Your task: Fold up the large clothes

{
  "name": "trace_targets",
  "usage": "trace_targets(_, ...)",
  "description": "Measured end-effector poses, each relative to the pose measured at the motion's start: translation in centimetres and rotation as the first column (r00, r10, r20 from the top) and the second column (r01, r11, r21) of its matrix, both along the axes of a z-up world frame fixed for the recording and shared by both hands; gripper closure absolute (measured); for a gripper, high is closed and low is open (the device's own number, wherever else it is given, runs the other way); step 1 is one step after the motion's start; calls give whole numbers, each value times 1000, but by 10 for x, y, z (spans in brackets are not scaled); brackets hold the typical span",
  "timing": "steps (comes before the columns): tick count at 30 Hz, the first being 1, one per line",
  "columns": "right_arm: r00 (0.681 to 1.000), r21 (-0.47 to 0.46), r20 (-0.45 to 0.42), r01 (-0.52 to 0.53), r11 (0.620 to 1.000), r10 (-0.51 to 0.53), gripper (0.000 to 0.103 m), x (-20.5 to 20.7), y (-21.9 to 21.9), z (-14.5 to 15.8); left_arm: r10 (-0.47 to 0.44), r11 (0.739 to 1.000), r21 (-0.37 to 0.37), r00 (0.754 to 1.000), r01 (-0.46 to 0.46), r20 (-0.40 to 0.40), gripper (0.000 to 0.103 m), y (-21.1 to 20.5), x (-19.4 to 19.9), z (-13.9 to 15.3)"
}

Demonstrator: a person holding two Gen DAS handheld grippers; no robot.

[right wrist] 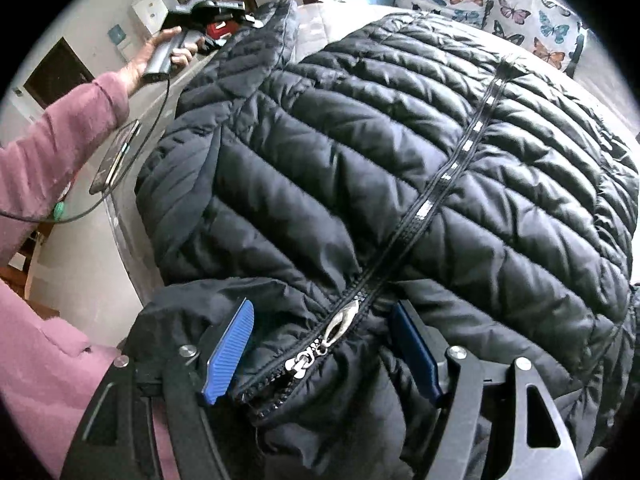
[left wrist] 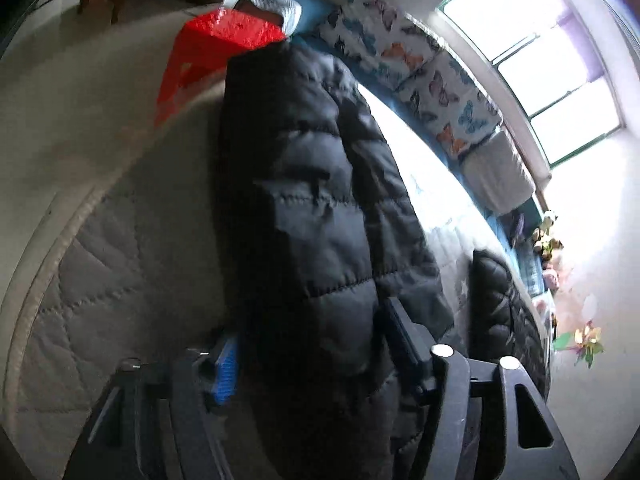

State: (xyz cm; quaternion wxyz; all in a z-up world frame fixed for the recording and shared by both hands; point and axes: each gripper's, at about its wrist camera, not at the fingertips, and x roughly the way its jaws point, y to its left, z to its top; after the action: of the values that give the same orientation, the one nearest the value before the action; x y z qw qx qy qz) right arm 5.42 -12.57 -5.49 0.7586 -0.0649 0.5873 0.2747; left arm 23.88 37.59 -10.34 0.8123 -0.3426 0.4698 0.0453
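Note:
A black quilted puffer jacket (right wrist: 400, 152) lies spread on the bed, zipper (right wrist: 436, 192) running up its middle. My right gripper (right wrist: 322, 308) stands over the collar end; its blue pads (right wrist: 228, 352) squeeze the bunched collar with the silver zipper pull (right wrist: 340, 324) between them. In the left wrist view a jacket sleeve (left wrist: 312, 184) runs away from the camera. It fills the gap of my left gripper (left wrist: 310, 322), whose jaws close on it. The right wrist view shows the left gripper (right wrist: 212, 8) far off at the sleeve's end, held by a hand (right wrist: 160, 52).
A red stool (left wrist: 228, 36) stands beside the quilted mattress (left wrist: 120, 260). Butterfly pillows (left wrist: 400, 52) line the far side under a bright window (left wrist: 540, 60). A pink sleeve (right wrist: 60, 128) bears a phone (right wrist: 116, 156) with a cable. Toys (left wrist: 548, 240) sit by the wall.

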Motion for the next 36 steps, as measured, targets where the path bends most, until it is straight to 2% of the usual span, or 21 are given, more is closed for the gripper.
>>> trace_targets(1, 1000, 0, 11, 10, 1000, -10, 24, 1, -2, 3, 2, 1000, 1, 1000, -2, 5, 60, -2, 0, 1)
trace_targets(3, 999, 4, 29, 39, 999, -39, 24, 3, -9, 8, 0, 1000, 11, 1000, 0, 21, 80, -8, 0, 8)
trace_targets(6, 994, 39, 58, 88, 995, -90, 24, 4, -23, 20, -20, 996, 94, 997, 13, 76, 88, -27, -7, 41)
trace_targets(9, 985, 56, 100, 138, 989, -143, 24, 5, -37, 31, -63, 985, 169, 987, 38, 149, 89, -56, -16, 87)
trace_targets(12, 973, 79, 134, 178, 981, -188, 24, 2, -48, 41, -119, 971, 230, 965, 65, 232, 89, -93, -36, 135)
trace_targets(16, 955, 109, 180, 217, 970, -234, 24, -5, -64, 53, -244, 939, 313, 915, 141, 321, 89, -164, -73, 190)
trace_targets(18, 945, 122, 203, 237, 964, -258, 24, -10, -73, 59, -299, 920, 350, 892, 176, 338, 89, -198, -88, 207)
trace_targets(19, 938, 129, 214, 249, 960, -272, 24, -12, -77, 61, -356, 899, 383, 866, 213, 351, 89, -226, -101, 216)
trace_targets(21, 925, 154, 226, 276, 949, -305, 24, -16, -89, 66, -435, 859, 439, 830, 265, 350, 89, -270, -116, 226)
trace_targets(23, 908, 167, 242, 307, 937, -341, 24, -22, -101, 68, -536, 797, 501, 777, 337, 330, 89, -326, -130, 231)
trace_targets(27, 880, 193, 245, 367, 910, -407, 24, -30, -124, 66, -713, 648, 584, 658, 489, 241, 88, -435, -165, 208)
trace_targets(29, 866, 197, 237, 401, 894, -441, 24, -35, -136, 63, -785, 554, 618, 596, 557, 166, 87, -484, -187, 183)
trace_targets(30, 860, 196, 234, 414, 889, -453, 24, -38, -141, 61, -808, 517, 627, 574, 583, 133, 87, -504, -198, 170)
trace_targets(31, 856, 198, 227, 428, 882, -466, 24, -40, -145, 59, -839, 462, 630, 538, 624, 83, 86, -528, -206, 152)
trace_targets(34, 841, 208, 193, 468, 859, -505, 24, -48, -161, 51, -869, 411, 576, 495, 707, 11, 79, -561, -225, 108)
trace_targets(35, 838, 208, 188, 475, 855, -512, 24, -50, -164, 49, -872, 410, 558, 490, 722, 7, 74, -555, -234, 93)
trace_targets(36, 834, 206, 182, 485, 850, -520, 24, -53, -168, 47, -876, 410, 537, 483, 737, 6, 64, -557, -232, 81)
